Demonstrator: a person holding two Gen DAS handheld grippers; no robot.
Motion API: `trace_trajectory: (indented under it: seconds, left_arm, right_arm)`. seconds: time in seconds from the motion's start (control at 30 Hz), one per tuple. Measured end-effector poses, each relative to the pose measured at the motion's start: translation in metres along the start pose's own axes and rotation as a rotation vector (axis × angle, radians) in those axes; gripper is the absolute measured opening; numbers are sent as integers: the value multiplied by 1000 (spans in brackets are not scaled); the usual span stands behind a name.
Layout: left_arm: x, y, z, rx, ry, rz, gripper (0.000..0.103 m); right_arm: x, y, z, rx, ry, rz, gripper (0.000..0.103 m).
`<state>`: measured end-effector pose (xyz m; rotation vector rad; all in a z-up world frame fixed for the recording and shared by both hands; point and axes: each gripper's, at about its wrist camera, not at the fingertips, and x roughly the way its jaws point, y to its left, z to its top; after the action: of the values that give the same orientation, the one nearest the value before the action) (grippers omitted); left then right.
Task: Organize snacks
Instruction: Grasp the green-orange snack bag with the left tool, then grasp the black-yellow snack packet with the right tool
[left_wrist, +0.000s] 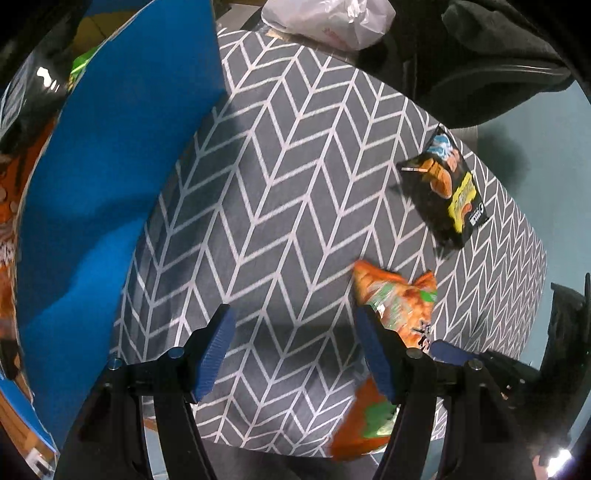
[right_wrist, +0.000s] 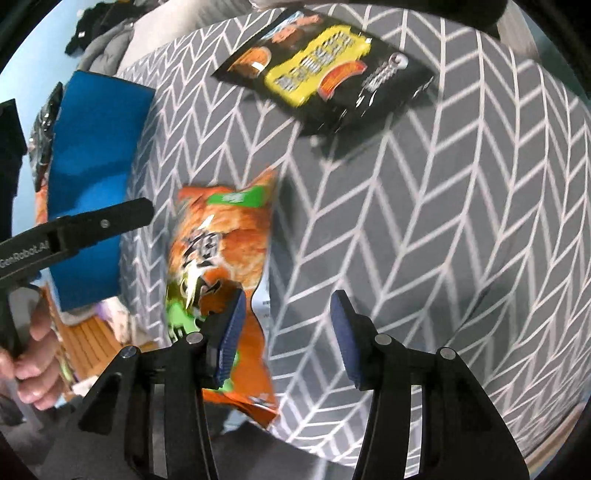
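We see one grey herringbone-patterned table (left_wrist: 280, 184), one blue box (left_wrist: 110, 166) at its edge, and two snack bags: an orange one (right_wrist: 221, 240) and a black one (right_wrist: 325, 70) lying apart on the cloth. Our left gripper (left_wrist: 295, 350) points down, fingers wide and empty. Our right gripper (right_wrist: 288, 332) is partly open, holding nothing, the orange bag beside its left finger. Only the right view shows a hand (right_wrist: 33, 365).

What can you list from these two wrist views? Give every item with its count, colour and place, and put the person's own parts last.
Orange snack bag: one, orange with green, near the table edge.
Black snack bag: one, black with yellow panel, further in on the table.
Blue box: one, blue, at the table's side, packets showing inside.
Tablecloth: one, grey with white chevrons, over the table.
White plastic bag: one, beyond the far table edge.
Left gripper: jaws open over bare cloth.
Right gripper: jaws apart, orange bag beside one pad.
Hand: one, on the left gripper's handle.
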<state>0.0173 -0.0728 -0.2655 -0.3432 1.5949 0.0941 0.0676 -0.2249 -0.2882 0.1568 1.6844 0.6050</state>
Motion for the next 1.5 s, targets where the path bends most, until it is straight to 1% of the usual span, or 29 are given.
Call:
trace_trajectory:
  seconds: [0.13, 0.27, 0.3, 0.37, 0.4, 0.47, 0.53, 0.63, 0.7, 0.73, 0.8, 0.83, 1.0, 1.13, 1.17, 1.23, 1.27, 1.3, 1.37, 1.4, 1.5]
  left_arm:
    - [-2, 3, -9, -6, 5, -8, 70]
    - [-4, -1, -17, 5, 9, -27, 70]
    - [-6, -3, -19, 18, 6, -33, 70]
    - [-11, -13, -21, 67, -3, -47, 71]
    - [-14, -18, -19, 95, -8, -50, 75]
    - [-20, -32, -24, 172, -24, -49, 81]
    - [-25, -47, -29, 273, -36, -45, 81]
    - [-24, -69, -39, 419, -17, -43, 83]
    - [-18, -82, -43, 493, -4, -22, 87]
    - [-13, -88, -46, 525, 4, -4, 87]
    - [-4, -95, -48, 561, 23, 15, 87]
    - [-1, -92, -48, 571, 34, 21, 87]
    - [29, -96, -48, 580, 89, 51, 87]
    - [46, -99, -49, 604, 90, 86, 87]
    - [50, -100, -50, 607, 88, 93, 85]
    - [54, -98, -50, 610, 90, 92, 73]
    - [59, -102, -51, 609, 93, 89, 59]
    - [61, -101, -51, 604, 96, 92, 49]
    - [62, -93, -51, 595, 92, 77, 44]
    - [60, -89, -50, 585, 76, 72, 41]
    - [54, -78, -49, 569, 43, 74, 37]
  right_arm:
    - [11, 11, -6, 20, -4, 32, 49]
    - [14, 16, -7, 21, -18, 28, 49]
    - [16, 20, -10, 21, -25, 19, 52]
    - [11, 18, -11, 22, -48, -6, 66]
    - [4, 14, -13, 24, -58, -19, 67]
    - [-2, 8, -15, 30, -71, -32, 67]
    - [-10, 0, -18, 50, -89, -38, 67]
    - [-19, -13, -24, 75, -105, -49, 67]
    - [-24, -21, -29, 92, -116, -57, 67]
    - [-26, -26, -32, 105, -123, -60, 69]
    - [-31, -33, -38, 122, -131, -62, 70]
    - [-33, -37, -41, 135, -136, -61, 70]
    - [-39, -52, -53, 190, -154, -59, 70]
    - [-47, -60, -58, 211, -166, -64, 70]
    - [-49, -61, -58, 211, -169, -65, 70]
    - [-56, -64, -57, 206, -175, -74, 70]
    - [-59, -64, -55, 195, -177, -80, 70]
    - [-62, -64, -54, 186, -177, -85, 70]
    - [-63, -58, -46, 152, -177, -112, 76]
    - [-65, -55, -41, 130, -178, -129, 77]
    - [-68, -43, -25, 43, -175, -175, 79]
